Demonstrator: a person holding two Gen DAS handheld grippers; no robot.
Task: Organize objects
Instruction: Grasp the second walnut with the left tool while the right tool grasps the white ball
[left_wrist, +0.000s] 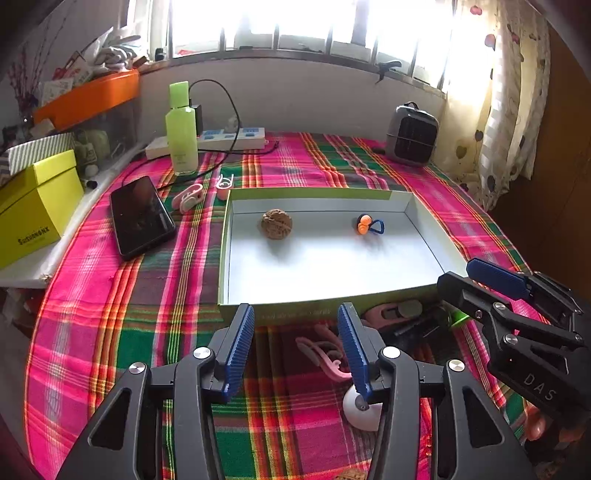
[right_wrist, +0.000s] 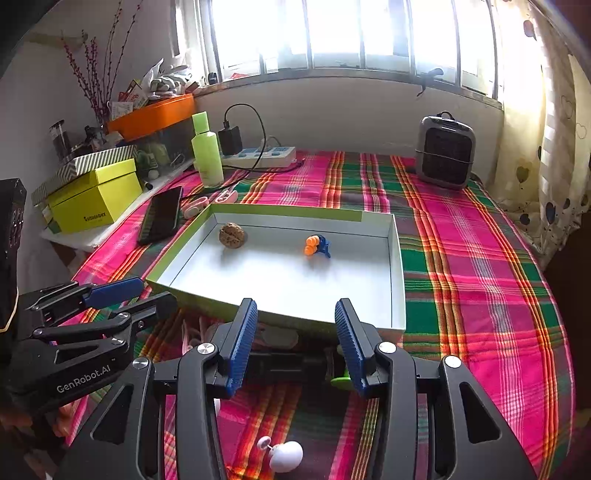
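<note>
Hovering wide and empty, both claws, left claw (left_wrist: 295, 347) and right claw (right_wrist: 297, 347), face the tray (left_wrist: 317, 197); walnut (left_wrist: 276, 223) at eleven o'clock inside.

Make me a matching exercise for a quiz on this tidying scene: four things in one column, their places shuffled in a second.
Things:
1. walnut
2. phone
3. white egg-shaped toy
4. small heater

Places:
A. far right corner of the plaid cloth
B. inside the tray
C. on the cloth left of the tray
D. on the cloth nearest the grippers

Pairs: 1-B, 2-C, 3-D, 4-A
</note>
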